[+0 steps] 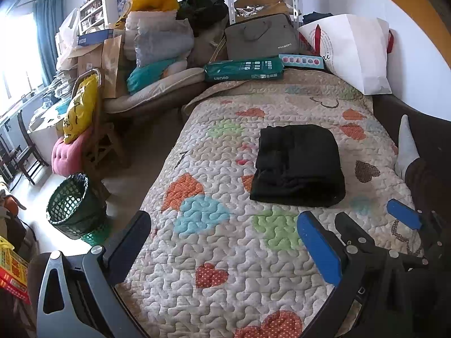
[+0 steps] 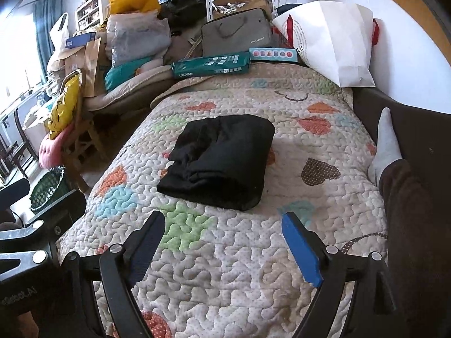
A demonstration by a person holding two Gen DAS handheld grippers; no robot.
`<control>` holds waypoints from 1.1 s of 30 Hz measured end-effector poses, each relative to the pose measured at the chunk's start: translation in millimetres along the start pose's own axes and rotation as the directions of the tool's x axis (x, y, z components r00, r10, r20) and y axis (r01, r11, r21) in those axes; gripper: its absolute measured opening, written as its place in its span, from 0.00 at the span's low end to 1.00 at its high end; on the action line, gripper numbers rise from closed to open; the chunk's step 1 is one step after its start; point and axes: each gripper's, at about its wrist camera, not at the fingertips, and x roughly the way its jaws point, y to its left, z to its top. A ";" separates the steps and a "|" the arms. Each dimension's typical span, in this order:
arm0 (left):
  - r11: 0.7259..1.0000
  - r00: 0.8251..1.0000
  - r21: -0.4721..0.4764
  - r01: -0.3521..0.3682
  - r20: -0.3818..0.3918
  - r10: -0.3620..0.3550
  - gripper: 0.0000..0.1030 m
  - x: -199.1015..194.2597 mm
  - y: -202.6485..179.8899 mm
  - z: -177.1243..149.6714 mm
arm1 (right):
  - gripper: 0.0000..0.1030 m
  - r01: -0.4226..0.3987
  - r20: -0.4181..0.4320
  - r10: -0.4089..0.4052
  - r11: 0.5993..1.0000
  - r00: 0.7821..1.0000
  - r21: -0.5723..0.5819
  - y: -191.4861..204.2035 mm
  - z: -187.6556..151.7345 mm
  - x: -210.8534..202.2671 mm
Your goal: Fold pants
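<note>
Pants [image 1: 298, 166] [image 2: 218, 160]: black, folded into a compact rectangular bundle of several layers, the layered edges showing on the left side and a rounded fold along the near edge; lying flat on the quilt [image 1: 225, 253] [image 2: 225, 267] of the bed, about mid-width. Quilt: beige, stitched in a wavy pattern, with hearts in orange, blue, green and brown. Bin [image 1: 73, 207] [image 2: 46, 187]: green mesh with a dark liner, on the floor left of the bed; contents not visible. White paper bag [image 1: 355, 53] [image 2: 332, 45]: at the head of the bed on the right, lying tilted; contents not visible. Green pack [image 1: 243, 69] [image 2: 212, 64]: lying flat at the head of the bed. Left gripper [image 1: 225, 250]: jaws spread wide, holding nothing, hanging above the quilt, pants ahead and slightly right, well apart from them. Right gripper [image 2: 225, 245] [image 1: 363, 225]: jaws spread wide, holding nothing, pants straight ahead between the jaw lines, near but not touching. Sock-clad foot [image 1: 406, 146] [image 2: 384, 143]: at the bed's right edge.
</note>
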 end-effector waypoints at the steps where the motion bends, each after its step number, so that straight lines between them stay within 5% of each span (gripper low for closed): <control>1: 1.000 1.000 -0.001 0.003 0.000 -0.003 1.00 0.1 0.4 0.0 | 0.87 0.000 -0.002 0.000 1.000 1.000 0.000 0.1 -0.1 0.4; 33: 1.000 1.000 -0.023 0.021 -0.023 -0.021 1.00 1.8 0.5 -3.0 | 0.89 0.011 -0.017 -0.011 1.000 1.000 -0.020 4.0 -2.5 3.2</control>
